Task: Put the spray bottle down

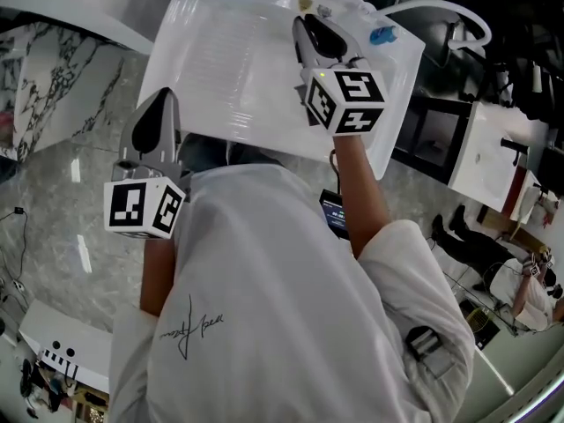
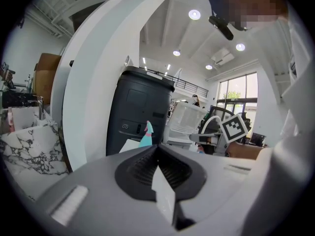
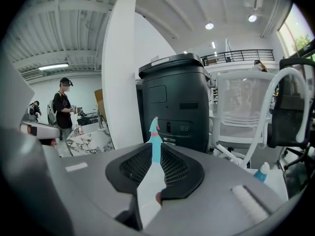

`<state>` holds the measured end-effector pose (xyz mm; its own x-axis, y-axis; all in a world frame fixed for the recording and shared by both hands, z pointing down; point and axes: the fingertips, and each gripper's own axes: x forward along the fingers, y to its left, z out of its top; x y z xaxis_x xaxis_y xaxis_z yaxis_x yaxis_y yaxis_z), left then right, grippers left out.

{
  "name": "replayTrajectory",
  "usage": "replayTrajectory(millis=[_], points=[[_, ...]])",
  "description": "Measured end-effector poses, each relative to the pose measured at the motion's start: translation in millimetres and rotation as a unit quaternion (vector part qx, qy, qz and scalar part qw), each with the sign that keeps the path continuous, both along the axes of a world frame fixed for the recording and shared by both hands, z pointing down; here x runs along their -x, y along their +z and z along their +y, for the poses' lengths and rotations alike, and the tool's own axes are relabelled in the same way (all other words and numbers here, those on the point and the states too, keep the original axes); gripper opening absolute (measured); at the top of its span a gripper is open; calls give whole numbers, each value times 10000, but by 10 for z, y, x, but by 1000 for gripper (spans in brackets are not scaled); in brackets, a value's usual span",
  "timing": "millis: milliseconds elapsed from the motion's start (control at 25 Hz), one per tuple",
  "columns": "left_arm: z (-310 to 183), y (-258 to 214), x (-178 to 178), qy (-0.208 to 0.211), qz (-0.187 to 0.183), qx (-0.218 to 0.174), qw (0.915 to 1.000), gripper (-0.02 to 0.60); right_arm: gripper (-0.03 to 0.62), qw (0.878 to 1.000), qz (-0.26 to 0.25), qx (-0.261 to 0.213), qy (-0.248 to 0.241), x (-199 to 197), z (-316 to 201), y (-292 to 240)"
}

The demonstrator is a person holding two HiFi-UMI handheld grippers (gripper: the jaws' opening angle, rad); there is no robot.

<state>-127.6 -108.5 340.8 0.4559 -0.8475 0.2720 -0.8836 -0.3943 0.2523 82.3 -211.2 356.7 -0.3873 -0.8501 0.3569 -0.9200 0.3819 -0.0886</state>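
Teal spray bottle stands alone on the table, task seemingly done; right gripper narrowly parted, left gripper closed, both empty.

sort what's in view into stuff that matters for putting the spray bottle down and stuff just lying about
For the job:
- spray bottle, standing on the white table
- right gripper, jaws slightly apart, clear of the bottle

Just lying about:
- blue-capped bottle
- black bin
- white chair
- left gripper, shut, empty

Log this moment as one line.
spray bottle: upright on table, ungripped | right gripper: open, empty | left gripper: shut, empty
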Motion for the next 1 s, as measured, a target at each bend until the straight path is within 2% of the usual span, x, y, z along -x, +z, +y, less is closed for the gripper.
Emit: replayTrajectory(millis=[320, 1000], points=[[152, -71, -191, 80, -3, -148, 9999, 6, 35, 10000, -47, -31, 38, -192, 351, -64], [338, -53, -450, 246, 20, -190, 9995, 6, 0, 9991, -321, 50, 261, -456, 887, -66]])
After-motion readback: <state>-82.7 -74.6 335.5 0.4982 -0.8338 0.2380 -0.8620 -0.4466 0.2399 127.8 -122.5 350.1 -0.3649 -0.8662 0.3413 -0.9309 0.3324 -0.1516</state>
